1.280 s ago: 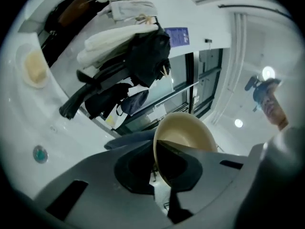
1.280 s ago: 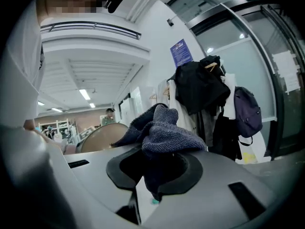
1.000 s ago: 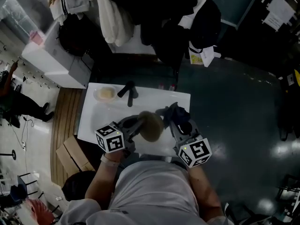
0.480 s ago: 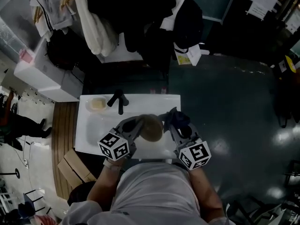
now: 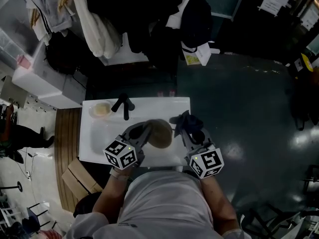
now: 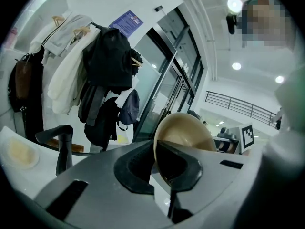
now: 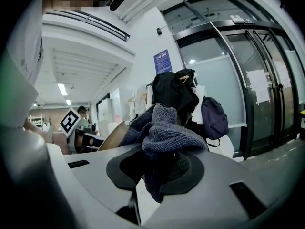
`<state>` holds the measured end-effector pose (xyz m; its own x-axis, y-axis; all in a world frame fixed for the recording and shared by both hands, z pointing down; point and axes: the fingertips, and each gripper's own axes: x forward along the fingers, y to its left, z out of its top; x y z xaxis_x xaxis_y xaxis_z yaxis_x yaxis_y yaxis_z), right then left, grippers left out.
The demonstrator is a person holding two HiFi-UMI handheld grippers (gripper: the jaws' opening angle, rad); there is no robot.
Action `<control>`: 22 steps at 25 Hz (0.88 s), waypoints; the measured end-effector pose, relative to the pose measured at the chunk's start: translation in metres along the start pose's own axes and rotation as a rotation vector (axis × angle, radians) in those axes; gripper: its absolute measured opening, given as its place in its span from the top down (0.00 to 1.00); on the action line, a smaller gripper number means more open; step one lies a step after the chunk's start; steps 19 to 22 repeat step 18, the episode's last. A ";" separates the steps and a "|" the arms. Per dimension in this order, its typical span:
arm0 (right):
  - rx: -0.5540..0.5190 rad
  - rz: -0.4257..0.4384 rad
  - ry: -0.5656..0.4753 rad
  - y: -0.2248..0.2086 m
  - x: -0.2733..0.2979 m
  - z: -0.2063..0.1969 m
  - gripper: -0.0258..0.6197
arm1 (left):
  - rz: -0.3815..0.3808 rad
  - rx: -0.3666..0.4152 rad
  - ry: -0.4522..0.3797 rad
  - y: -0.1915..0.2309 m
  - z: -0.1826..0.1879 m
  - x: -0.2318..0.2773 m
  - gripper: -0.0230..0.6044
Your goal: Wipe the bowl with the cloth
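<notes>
A tan bowl (image 5: 159, 133) is held up on edge above the white sink counter (image 5: 99, 133). My left gripper (image 5: 144, 132) is shut on the bowl's rim, and in the left gripper view the bowl (image 6: 183, 135) rises from between the jaws. My right gripper (image 5: 185, 128) is shut on a dark blue-grey cloth (image 5: 188, 121), bunched just right of the bowl. In the right gripper view the cloth (image 7: 162, 130) fills the jaws and the bowl (image 7: 112, 136) edge shows to the left. Whether the cloth touches the bowl is unclear.
A black tap (image 5: 123, 105) stands at the back of the counter with a small dish (image 5: 101, 109) holding something pale to its left. Coats and bags (image 5: 144, 19) hang behind. A white cabinet (image 5: 47, 78) sits to the left; dark floor (image 5: 249, 108) lies to the right.
The bowl and both grippers have kept their hold and stayed close together. The head view has shifted slightly, so the counter sits a little higher in frame.
</notes>
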<state>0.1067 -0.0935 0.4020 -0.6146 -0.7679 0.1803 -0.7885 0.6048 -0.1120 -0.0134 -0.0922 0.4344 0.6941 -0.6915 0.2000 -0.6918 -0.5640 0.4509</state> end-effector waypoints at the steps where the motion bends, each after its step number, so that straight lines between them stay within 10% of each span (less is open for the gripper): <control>1: 0.002 0.004 0.002 0.001 0.001 -0.001 0.85 | 0.004 -0.003 -0.001 0.001 0.000 -0.001 0.93; 22: -0.006 0.021 0.034 0.019 0.013 -0.008 0.85 | 0.066 -0.013 -0.005 0.031 0.000 -0.025 0.93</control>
